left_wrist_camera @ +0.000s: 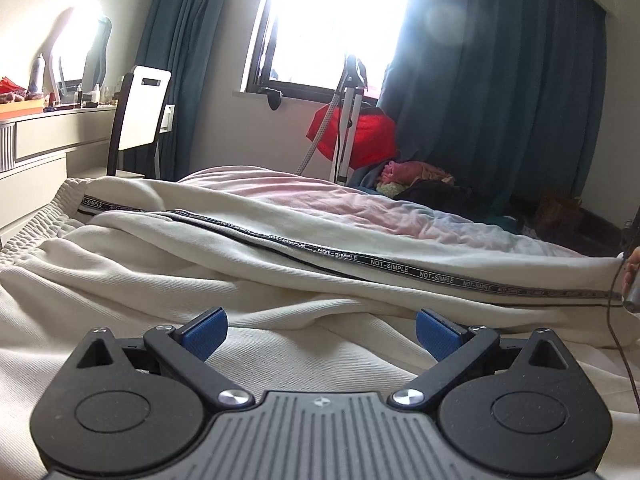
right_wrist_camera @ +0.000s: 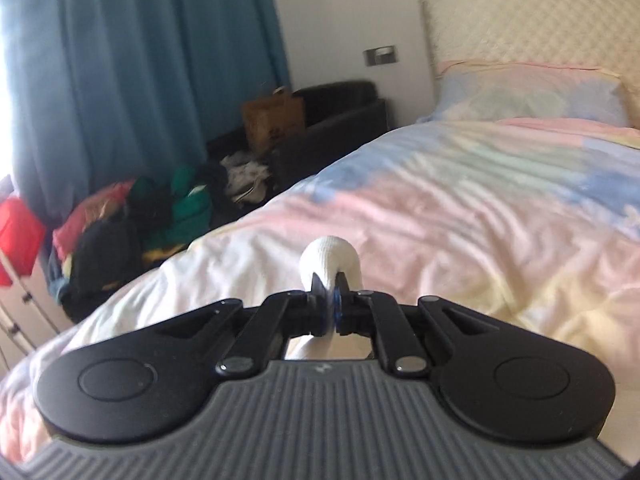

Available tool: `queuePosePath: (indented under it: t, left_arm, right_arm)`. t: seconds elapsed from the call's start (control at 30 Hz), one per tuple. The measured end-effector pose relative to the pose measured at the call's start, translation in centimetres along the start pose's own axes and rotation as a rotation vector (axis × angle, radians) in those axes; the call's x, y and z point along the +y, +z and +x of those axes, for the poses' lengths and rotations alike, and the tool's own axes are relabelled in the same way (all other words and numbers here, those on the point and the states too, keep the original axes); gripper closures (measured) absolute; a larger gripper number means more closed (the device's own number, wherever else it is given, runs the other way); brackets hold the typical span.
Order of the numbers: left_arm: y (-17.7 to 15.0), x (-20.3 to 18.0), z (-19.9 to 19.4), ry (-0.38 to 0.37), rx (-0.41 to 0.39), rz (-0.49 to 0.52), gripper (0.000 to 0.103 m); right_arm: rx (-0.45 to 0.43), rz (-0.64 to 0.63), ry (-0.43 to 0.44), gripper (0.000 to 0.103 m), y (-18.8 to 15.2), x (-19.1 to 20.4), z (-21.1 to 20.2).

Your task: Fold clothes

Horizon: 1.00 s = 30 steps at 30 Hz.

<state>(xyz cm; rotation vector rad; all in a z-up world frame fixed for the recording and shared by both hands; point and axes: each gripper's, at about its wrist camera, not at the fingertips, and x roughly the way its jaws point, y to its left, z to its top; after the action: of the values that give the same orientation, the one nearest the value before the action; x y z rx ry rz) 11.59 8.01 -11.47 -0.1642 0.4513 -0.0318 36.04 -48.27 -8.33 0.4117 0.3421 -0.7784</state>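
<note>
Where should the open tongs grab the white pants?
Probably the ribbed waistband, bunched at the far left end of the white pants. Come in from that open end, low over the bed: the band is thick and raised, so the left tongs can pinch both layers.

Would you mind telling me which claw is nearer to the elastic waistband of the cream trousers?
Left. The left claw hovers open over the cream trousers, with the waistband just ahead to its left. The right claw pinches cream fabric at the opposite end.
</note>
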Motion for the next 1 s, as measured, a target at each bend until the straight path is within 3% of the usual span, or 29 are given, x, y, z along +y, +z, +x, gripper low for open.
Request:
queuePosePath:
  t: [0.03, 0.07, 0.1, 0.13, 0.17, 0.23, 0.33, 0.43, 0.57, 0.73, 0.77, 0.8, 0.83, 0.87, 0.93, 1.0]
  left_arm:
    - [-0.1, 0.0, 0.3, 0.005, 0.0, 0.001, 0.002]
    - [-0.2, 0.0, 0.7, 0.002, 0.014, -0.001, 0.002]
    - [-0.3, 0.0, 1.0, 0.001, 0.027, -0.001, 0.002]
    - [-0.4, 0.0, 1.3, 0.004, 0.038, 0.006, 0.002]
    - [-0.5, -0.1, 1.4, 0.002, 0.042, 0.012, 0.002]
    - [-0.6, -0.1, 1.3, -0.002, 0.042, 0.022, 0.002]
    - [-0.7, -0.2, 0.8, -0.015, 0.039, 0.027, 0.002]
    - [-0.8, -0.5, -0.2, -0.032, 0.037, 0.033, 0.002]
    - [-0.6, -0.8, -1.8, -0.054, 0.032, 0.022, 0.002]
    - [-0.9, -1.3, -2.5, -0.044, 0.035, 0.03, 0.002]
    - [-1.0, -1.4, -2.5, -0.04, 0.039, 0.033, 0.002]
    - [-1.0, -1.4, -2.4, -0.036, 0.042, 0.035, 0.002]
    - [-1.0, -1.5, -2.3, -0.03, 0.041, 0.038, 0.002]
    - [-1.0, -1.7, -2.4, -0.019, 0.031, 0.047, 0.002]
    - [-0.8, -2.0, -2.5, 0.001, 0.011, 0.065, 0.002]
    - [-0.5, -1.9, -2.8, 0.001, -0.001, 0.063, 0.002]
  right_arm:
    - [0.009, -0.021, 0.024, 0.09, -0.4, 0.4, 0.5]
    - [0.014, -0.034, 0.049, 0.071, -0.7, 0.6, 0.7]
    - [0.013, -0.036, 0.075, 0.037, -0.8, 0.5, 0.6]
    - [0.009, -0.032, 0.101, 0.021, -0.9, 0.2, 0.4]
    - [-0.002, -0.016, 0.129, 0.011, -0.7, -0.4, -0.1]
    - [-0.023, 0.017, 0.174, 0.012, -0.3, -1.7, -1.1]
    - [-0.041, 0.075, 0.171, 0.012, -0.4, -4.9, -3.2]
    - [0.001, 0.148, 0.154, 0.012, -1.9, -9.1, -4.5]
    - [0.142, 0.221, 0.174, 0.023, -4.6, -13.2, -4.1]
    - [0.312, 0.267, 0.308, 0.031, -7.5, -12.6, -1.9]
    - [0.329, 0.254, 0.325, 0.051, -7.9, -11.8, -1.5]
    - [0.325, 0.232, 0.318, 0.075, -7.9, -11.0, -1.6]
    - [0.309, 0.21, 0.299, 0.09, -7.9, -10.2, -1.9]
    - [0.272, 0.196, 0.282, 0.097, -7.6, -9.8, -2.6]
    - [0.14, 0.195, 0.253, 0.097, -6.5, -9.8, -4.7]
    - [0.068, 0.217, 0.212, 0.098, -5.7, -10.6, -6.3]
